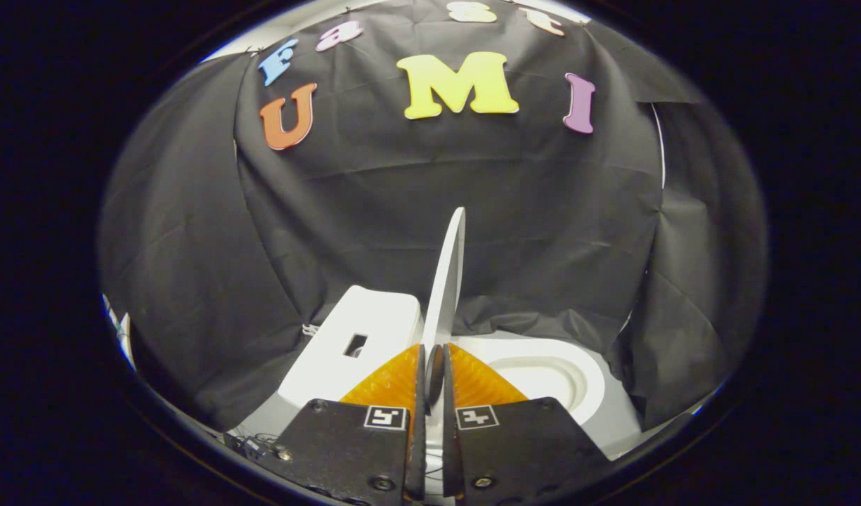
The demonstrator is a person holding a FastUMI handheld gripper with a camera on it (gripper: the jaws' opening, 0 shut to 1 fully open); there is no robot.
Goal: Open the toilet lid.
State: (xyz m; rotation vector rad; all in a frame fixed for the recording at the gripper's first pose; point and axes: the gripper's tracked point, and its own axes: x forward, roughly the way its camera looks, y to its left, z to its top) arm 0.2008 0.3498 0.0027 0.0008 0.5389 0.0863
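A small white toilet stands just ahead of me. Its thin white lid [450, 281] is raised almost upright, seen edge-on, and rises between my two fingers. My gripper [434, 362] is shut on the lid's lower edge, one finger on each face. To the right of the lid lies the open bowl [542, 376] with its oval hollow. To the left of the lid sits the white tank [353, 337] with a small rectangular hole in its top.
Black cloth hangs close behind the toilet and wraps around both sides. A few thin wires [251, 444] lie low at the left, beside my left finger.
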